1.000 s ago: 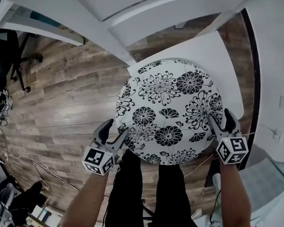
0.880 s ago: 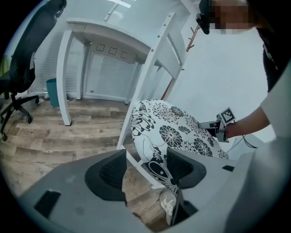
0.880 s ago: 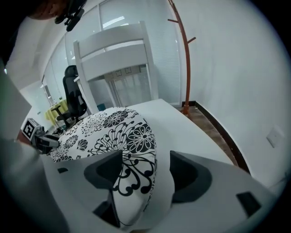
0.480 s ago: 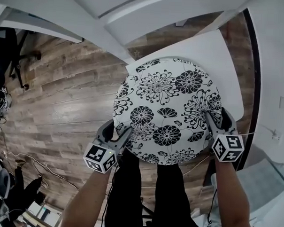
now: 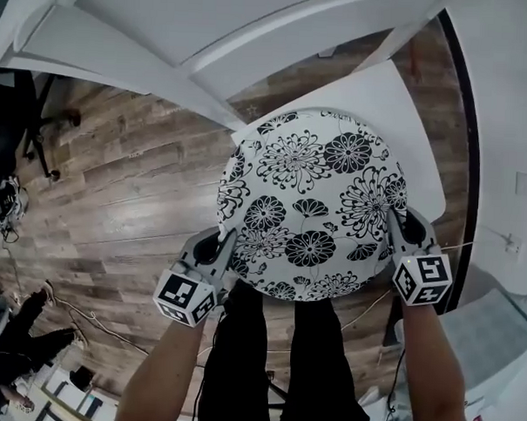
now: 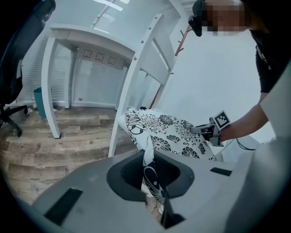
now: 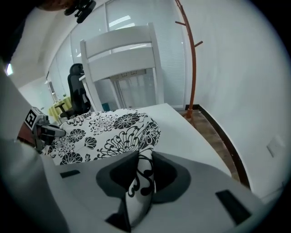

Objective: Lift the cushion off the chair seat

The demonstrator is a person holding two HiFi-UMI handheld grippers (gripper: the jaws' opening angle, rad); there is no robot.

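1. Grey plastic left gripper (image 5: 218, 247), marker cube at its rear. The jaws are pinched tight on a fold of printed fabric at the near-left rim, and the left gripper view (image 6: 152, 182) shows cloth filling the gap.
2. Grey plastic right gripper (image 5: 396, 230), same pattern. The jaws are clamped on a thicker roll of the same fabric at the near-right rim (image 7: 141, 182).
3. Round, white, black-flowered fabric cushion (image 5: 312, 199). It lies ahead of both grippers and spans the space between them. Being round it has no long axis, so the line that matters runs rim to rim, from one grip to the other. Neither hand is nearer. The left edge (image 6: 173, 132) looks tilted up.
4. White wooden chair seat (image 5: 415, 125). It is directly beneath the cushion, bare at the far-right corner, with the white back (image 7: 122, 50) beyond it. Judged need: an even, straight-up lift.
5. Brown wood-plank floor (image 5: 134, 173), surrounding.
6. Change noted: a second ago both pairs of jaws stood wide, straddling the rim. They have just been closing and now hold cloth. The left side of the cushion appears slightly raised.
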